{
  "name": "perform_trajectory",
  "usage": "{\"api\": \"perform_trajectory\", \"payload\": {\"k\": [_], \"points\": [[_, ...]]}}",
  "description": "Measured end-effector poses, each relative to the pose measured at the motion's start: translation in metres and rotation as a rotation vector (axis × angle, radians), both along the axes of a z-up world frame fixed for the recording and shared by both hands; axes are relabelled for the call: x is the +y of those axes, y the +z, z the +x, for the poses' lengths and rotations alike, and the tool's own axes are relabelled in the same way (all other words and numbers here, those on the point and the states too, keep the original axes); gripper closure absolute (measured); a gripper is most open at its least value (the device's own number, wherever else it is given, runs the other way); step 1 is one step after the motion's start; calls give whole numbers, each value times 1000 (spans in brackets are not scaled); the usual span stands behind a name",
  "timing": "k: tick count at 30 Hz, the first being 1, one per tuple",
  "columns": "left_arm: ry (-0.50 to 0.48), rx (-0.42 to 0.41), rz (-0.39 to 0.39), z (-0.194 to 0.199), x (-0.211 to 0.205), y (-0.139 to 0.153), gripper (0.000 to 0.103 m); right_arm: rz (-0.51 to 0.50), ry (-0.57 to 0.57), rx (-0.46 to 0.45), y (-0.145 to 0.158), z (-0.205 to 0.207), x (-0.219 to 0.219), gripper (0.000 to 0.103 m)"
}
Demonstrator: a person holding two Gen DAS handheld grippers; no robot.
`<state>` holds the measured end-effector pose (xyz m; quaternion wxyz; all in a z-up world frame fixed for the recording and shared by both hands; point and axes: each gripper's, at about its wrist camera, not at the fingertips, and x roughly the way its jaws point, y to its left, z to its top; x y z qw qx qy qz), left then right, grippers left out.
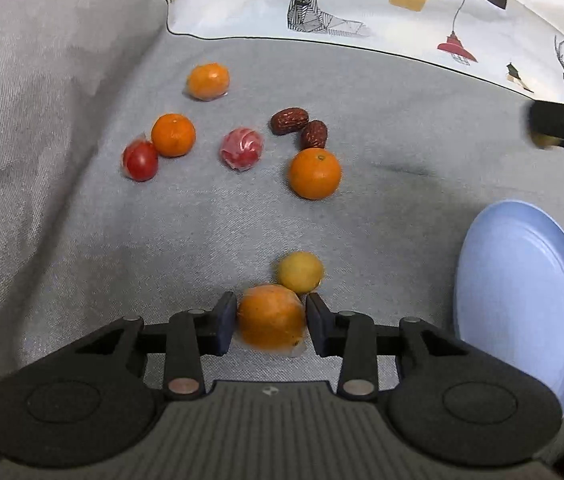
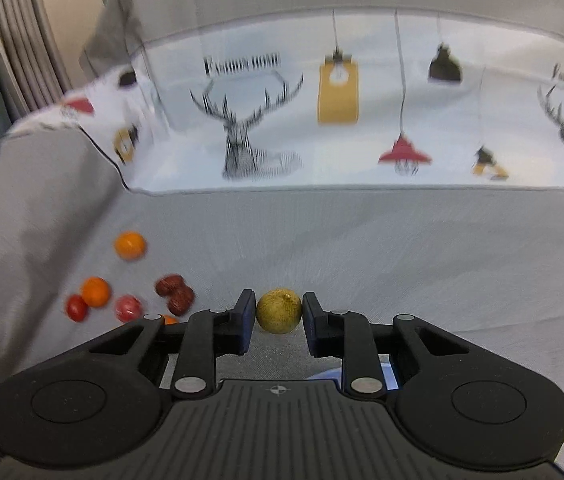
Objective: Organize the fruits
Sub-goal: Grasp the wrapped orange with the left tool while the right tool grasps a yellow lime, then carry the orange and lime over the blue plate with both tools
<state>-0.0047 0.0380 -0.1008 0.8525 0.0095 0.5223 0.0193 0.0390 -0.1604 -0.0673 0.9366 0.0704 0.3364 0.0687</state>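
- Fruit lies loose on the grey cloth (image 1: pixel 82 220); going left to right in the left wrist view we see a tomato (image 1: pixel 140 161), a mandarin (image 1: pixel 173 135) touching it, a second mandarin (image 1: pixel 208 81) farther back, a wrapped red fruit (image 1: pixel 241 149), two dates (image 1: pixel 298 127) and a third mandarin (image 1: pixel 315 173) just beside them.
- Nearer us, our left gripper (image 1: pixel 270 320) has a wrapped orange (image 1: pixel 270 317) between its fingers (image 1: pixel 226 322); the near pad looks in contact, the far one touching or just shy of it, so we judge the grip closing or just made.
- A yellow fruit (image 1: pixel 300 272) sits on the cloth just behind that orange, touching or nearly so.
- The blue plate (image 1: pixel 521 300) lies at the right, bare; we take it as the place for sorted fruit, which would explain lifting pieces toward that side.
- Our right gripper (image 2: pixel 278 314) holds a greenish-yellow fruit (image 2: pixel 279 311) at the very tips, narrow jaws pressed on both its sides.
- That fruit looks lifted off the cloth, and a sliver of the plate shows under the gripper, so we judge a drop is near.
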Motion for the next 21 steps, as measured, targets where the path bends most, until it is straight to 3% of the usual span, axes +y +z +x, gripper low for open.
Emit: {"api": "perform_trajectory", "payload": {"k": [4,8,11,15,21], "points": [[-20,-32,5,-7,-6,10,62,-1,-31,-20,13,-43,-23,76],[-42,-50,-17,-13,-14,21,62,42,-127,31,-9,-74,-46,76],[-52,-73,-38,-18,-21,32,62,35,-164,80,-25,-81,-54,76],[-88,-92,-53,-21,-35,40,62,-32,-160,67,-29,-90,-59,76],[-137,-79,-31,-22,-50,35,62,-14,-185,89,-32,-93,-73,76]]}}
